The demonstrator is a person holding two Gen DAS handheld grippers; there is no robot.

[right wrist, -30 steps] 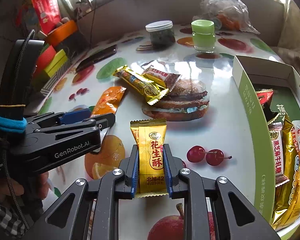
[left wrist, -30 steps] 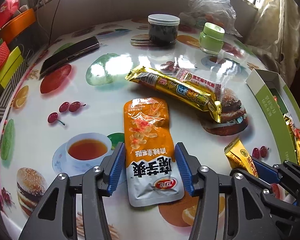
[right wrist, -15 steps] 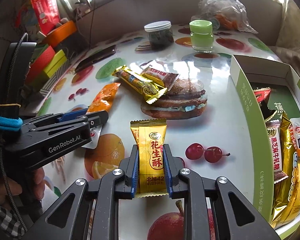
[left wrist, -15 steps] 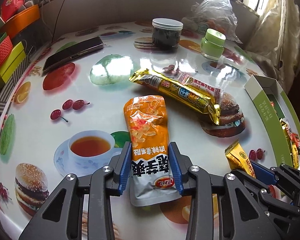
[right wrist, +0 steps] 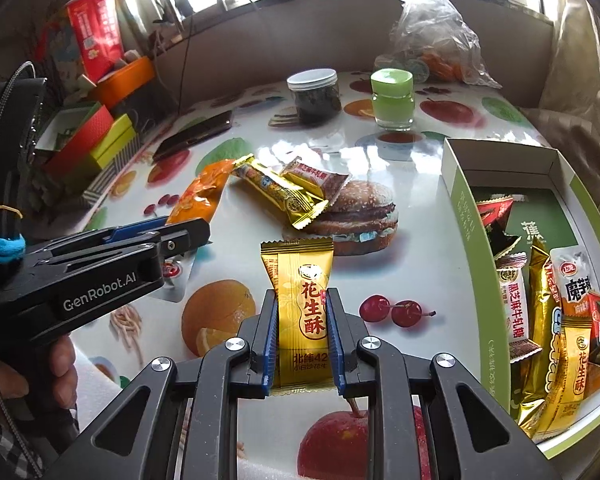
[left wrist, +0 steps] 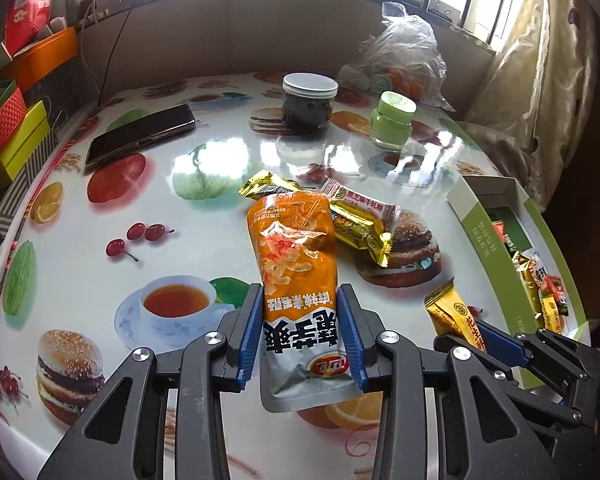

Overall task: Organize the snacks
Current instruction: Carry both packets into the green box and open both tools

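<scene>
On the far left, coloured boxes sit stacked beside the bench, which has a shiny cover with pictures of fruit and burgers. A dark phone lies on it near the back left. The left gripper has its jaws closed on the sides of an orange and silver snack pouch, and the far end of the pouch is tilted up off the bench. Just behind the pouch, a long gold bar and a small red and white candy lie together on the burger picture. Farther back stand a dark jar with a white lid and a small green jar, with a clear plastic bag behind them. The right gripper has its jaws closed on a gold peanut candy. On the far right sits a green and white box with more snack packs inside, at the edge of the bench.
</scene>
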